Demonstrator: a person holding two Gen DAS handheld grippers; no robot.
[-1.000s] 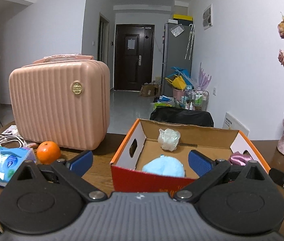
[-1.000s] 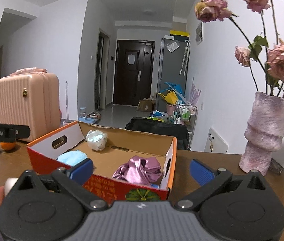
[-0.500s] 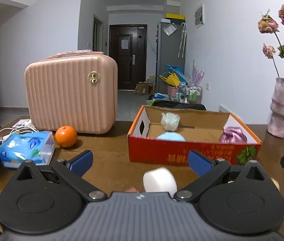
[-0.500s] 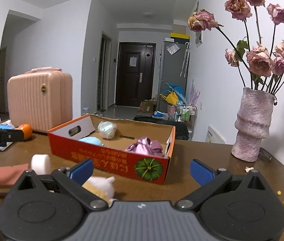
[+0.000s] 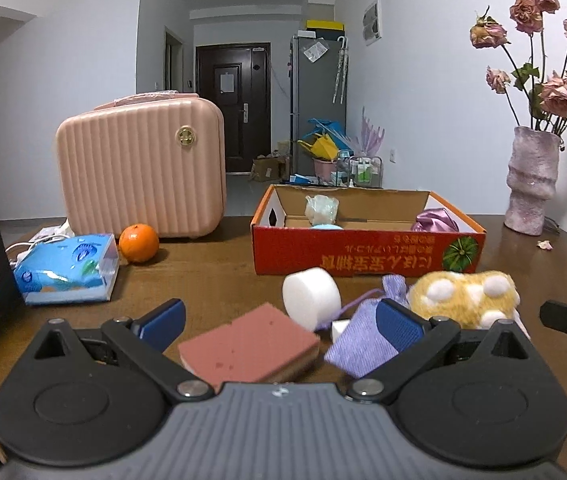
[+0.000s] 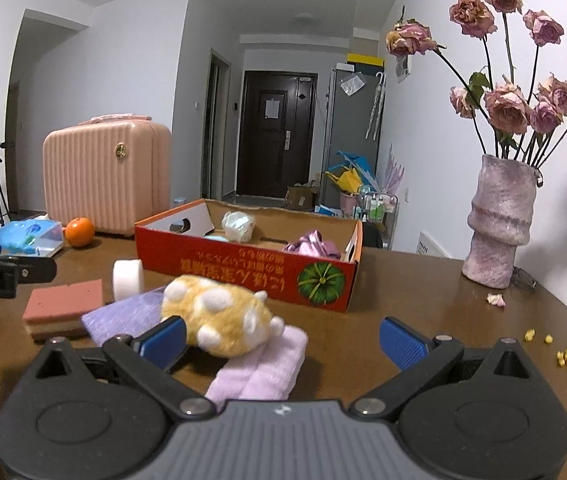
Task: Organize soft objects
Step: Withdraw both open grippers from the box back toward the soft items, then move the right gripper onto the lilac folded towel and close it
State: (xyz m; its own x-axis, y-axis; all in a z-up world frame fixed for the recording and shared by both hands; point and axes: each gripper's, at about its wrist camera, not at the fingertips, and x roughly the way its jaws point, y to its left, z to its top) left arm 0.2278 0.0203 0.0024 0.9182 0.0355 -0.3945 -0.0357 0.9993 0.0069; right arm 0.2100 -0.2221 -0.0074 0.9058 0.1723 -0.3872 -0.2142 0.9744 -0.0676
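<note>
Both of my tongs are spread wide and hold nothing. My left gripper (image 5: 281, 322) hovers low over the table (image 5: 203, 276), with the pink sponge (image 5: 249, 346) lying between its fingers, nearer the left one. My right gripper (image 6: 283, 338) has the yellow plush toy (image 6: 219, 316) just ahead of its left finger, resting partly on the pink folded cloth (image 6: 261, 364), which runs back under the tong body.

Target container: the red cardboard box (image 5: 367, 246) stands beyond both tongs, past the loose pile. It already holds a white wrapped bundle (image 5: 321, 208), a light blue item, and a purple satin piece (image 5: 435, 216).

Risks, as I judge them:

1. Double pick. The purple pouch (image 5: 363, 346) lies against my left gripper's right finger, touching or nearly touching the sponge. Closing here could catch both, or drag the pouch by its cord.
2. Roll-away. The white foam roll (image 5: 311, 294) sits just ahead of the sponge. A forward nudge could send it rolling.
3. Stacked grasp. Closing the right tong on the plush may pinch the cloth below and lift both.
4. Slip. These items compress, so a shallow grip may squeeze out during the lift.
5. Tong collision. Each gripper shows at the edge of the other's view, so they work close together.

Whether the plush touches the pouch is probably yes, but the fisheye view makes it unclear.
</note>
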